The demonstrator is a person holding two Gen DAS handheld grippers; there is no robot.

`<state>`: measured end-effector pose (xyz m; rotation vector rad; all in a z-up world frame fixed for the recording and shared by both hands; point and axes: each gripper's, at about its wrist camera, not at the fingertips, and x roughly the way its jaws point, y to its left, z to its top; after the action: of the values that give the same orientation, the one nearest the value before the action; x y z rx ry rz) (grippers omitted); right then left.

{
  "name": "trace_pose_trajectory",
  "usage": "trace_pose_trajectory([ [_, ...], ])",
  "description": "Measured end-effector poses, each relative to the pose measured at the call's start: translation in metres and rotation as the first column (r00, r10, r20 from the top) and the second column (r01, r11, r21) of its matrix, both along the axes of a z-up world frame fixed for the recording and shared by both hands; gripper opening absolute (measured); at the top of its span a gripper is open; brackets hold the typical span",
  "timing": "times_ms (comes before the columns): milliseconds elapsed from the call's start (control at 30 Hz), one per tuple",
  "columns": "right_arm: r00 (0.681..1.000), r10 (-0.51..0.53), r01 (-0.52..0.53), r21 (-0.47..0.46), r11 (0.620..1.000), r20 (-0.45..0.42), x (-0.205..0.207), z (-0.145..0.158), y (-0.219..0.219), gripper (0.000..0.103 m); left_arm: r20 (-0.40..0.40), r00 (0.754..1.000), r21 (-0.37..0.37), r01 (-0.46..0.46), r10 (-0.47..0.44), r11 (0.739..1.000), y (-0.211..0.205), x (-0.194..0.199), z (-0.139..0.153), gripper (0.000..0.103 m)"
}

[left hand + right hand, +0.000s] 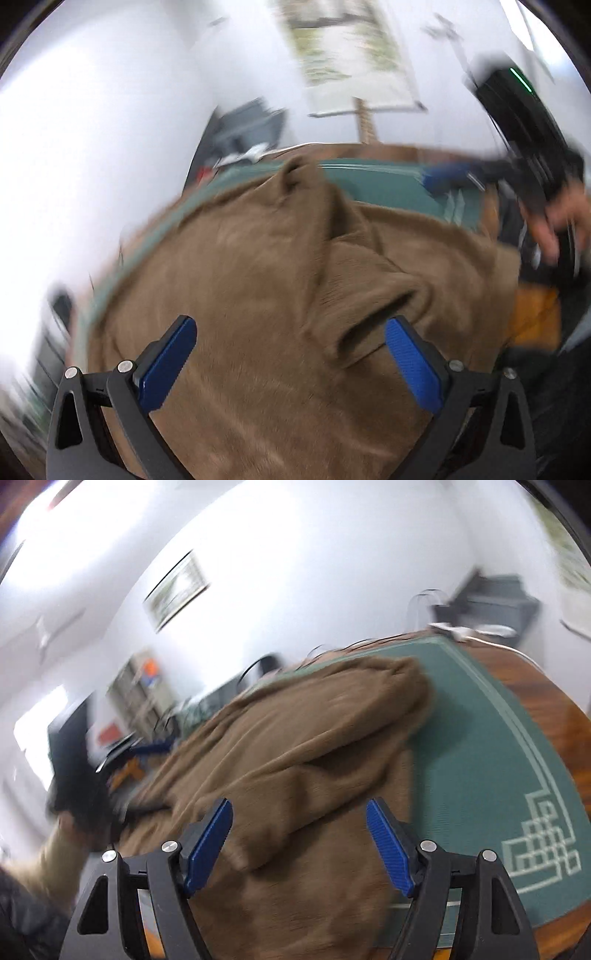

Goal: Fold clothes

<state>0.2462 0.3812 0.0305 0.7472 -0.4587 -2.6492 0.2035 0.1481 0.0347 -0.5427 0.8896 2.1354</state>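
Observation:
A brown fleecy garment (266, 280) lies rumpled on a green mat (388, 184), with a sleeve folded across its body. My left gripper (290, 328) is open and empty, hovering just above the garment's middle. The other gripper (450, 177), held by a hand, shows blurred at the right. In the right wrist view the same garment (295, 746) lies on the mat (498, 760). My right gripper (299, 812) is open and empty above a folded sleeve. The left gripper (147, 747) shows blurred at the left. Both views are motion-blurred.
The mat lies on a wooden table (554, 701) and has a white knot pattern (543, 842) at one corner. White items (472, 629) lie at the far table edge. A dark cabinet (495, 598) and shelves (144, 690) stand by white walls.

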Motion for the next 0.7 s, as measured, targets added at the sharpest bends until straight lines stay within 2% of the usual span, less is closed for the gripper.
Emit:
trace_pose_trajectory([
  [167, 0.998, -0.067, 0.067, -0.057, 0.996, -0.002, 0.007, -0.003, 0.022, 0.077, -0.013, 0.990, -0.127, 0.139, -0.142, 0.982, 0.035, 0.019, -0.018, 0.103],
  [233, 0.997, -0.075, 0.076, -0.081, 0.994, 0.008, 0.005, -0.006, 0.032, 0.077, -0.012, 0.985, -0.167, 0.167, -0.171, 0.972, 0.045, 0.019, -0.026, 0.103],
  [433, 0.997, -0.083, 0.083, -0.125, 0.989, 0.006, 0.001, -0.017, 0.041, 0.077, 0.060, 0.975, -0.264, 0.221, -0.213, 0.939, 0.067, 0.010, -0.050, 0.101],
  [533, 0.996, -0.084, 0.082, -0.121, 0.989, -0.005, 0.004, -0.016, 0.044, 0.077, 0.112, 0.970, -0.261, 0.239, -0.217, 0.935, 0.072, 0.005, -0.050, 0.097],
  [633, 0.997, -0.078, 0.075, -0.119, 0.990, -0.013, 0.005, -0.019, 0.045, 0.077, 0.197, 0.958, -0.250, 0.254, -0.208, 0.934, 0.076, -0.005, -0.049, 0.089],
  [700, 0.997, -0.074, 0.072, -0.122, 0.990, -0.015, 0.004, -0.020, 0.046, 0.077, 0.259, 0.944, -0.234, 0.267, -0.204, 0.935, 0.077, -0.012, -0.050, 0.079],
])
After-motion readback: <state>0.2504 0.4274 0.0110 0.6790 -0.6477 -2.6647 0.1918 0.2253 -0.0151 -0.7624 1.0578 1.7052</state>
